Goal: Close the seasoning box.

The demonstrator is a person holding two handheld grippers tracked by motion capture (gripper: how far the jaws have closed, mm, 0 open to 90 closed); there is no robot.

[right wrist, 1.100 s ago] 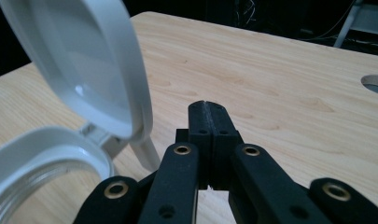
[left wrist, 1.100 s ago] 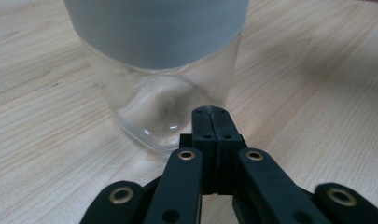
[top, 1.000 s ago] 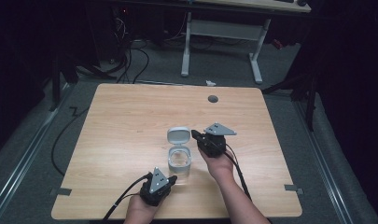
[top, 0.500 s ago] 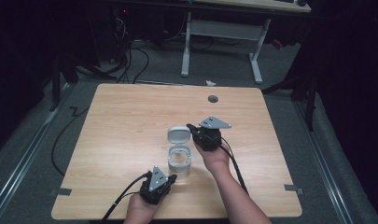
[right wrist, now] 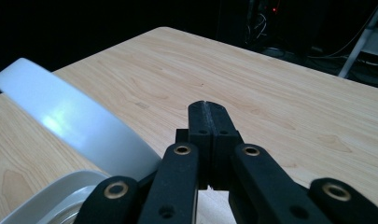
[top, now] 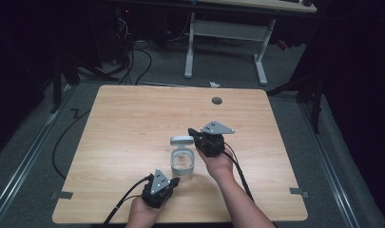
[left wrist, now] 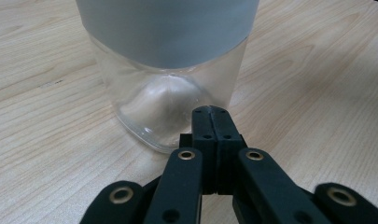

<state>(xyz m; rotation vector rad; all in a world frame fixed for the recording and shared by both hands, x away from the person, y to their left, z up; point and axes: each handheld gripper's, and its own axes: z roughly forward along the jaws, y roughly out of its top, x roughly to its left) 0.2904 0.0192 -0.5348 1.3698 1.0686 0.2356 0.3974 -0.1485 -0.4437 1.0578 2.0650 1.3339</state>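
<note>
On table (top: 133,118) | jar (top: 182,163) upright, mouth up | lid (top: 181,140) tilted, on edge

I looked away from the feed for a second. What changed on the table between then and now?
The right gripper swung left, toward the lid that stands tilted open behind the clear container; its closed jaws now sit beside the lid's edge. Nothing was gripped or released. The left gripper, jaws closed against the container's base, the container and the table stayed put.

Clear jar (top: 183,162) between two grippers
</note>
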